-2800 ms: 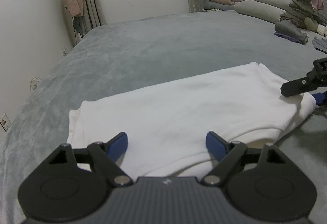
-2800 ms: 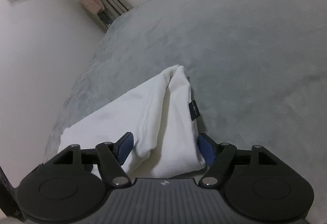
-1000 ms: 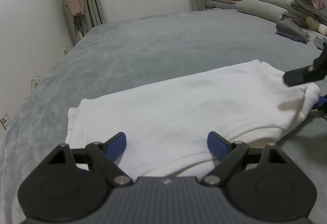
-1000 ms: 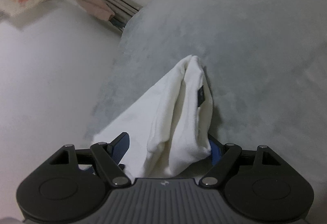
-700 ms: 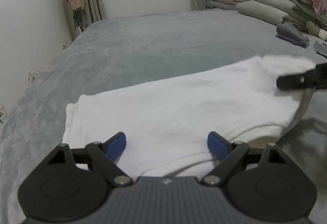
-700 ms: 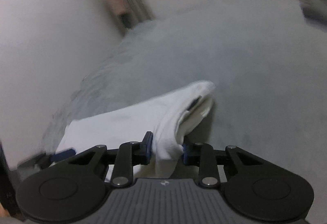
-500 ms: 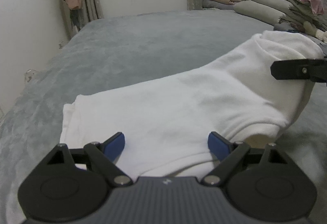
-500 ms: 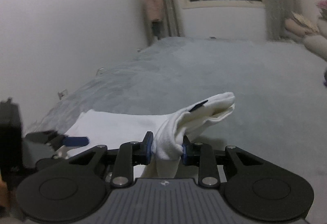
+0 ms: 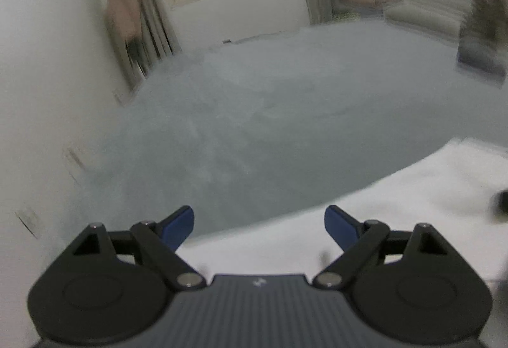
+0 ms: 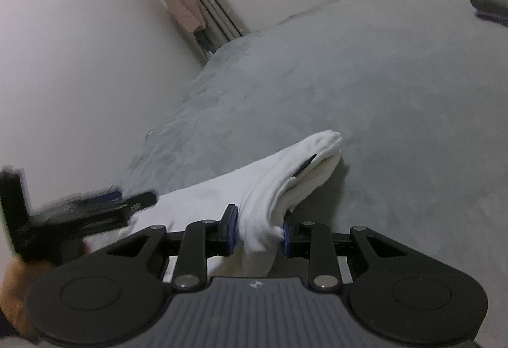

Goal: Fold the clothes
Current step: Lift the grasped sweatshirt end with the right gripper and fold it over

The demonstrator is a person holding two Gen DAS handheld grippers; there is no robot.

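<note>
The right gripper [image 10: 257,230] pinches a bunched end of the white garment [image 10: 285,180] on the grey bed [image 10: 397,94] — the rest trails toward nine o'clock. The left gripper [image 9: 258,219] hovers spread, empty — the unpinned far end may drag and spoil the fold.

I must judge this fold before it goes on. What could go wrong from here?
1. The right tool pinches only a bunched end of the white garment, so the cloth may slip out.
2. The left tool is open and holds nothing, so the other end may drag across the grey bed cover and spoil the fold.
</note>
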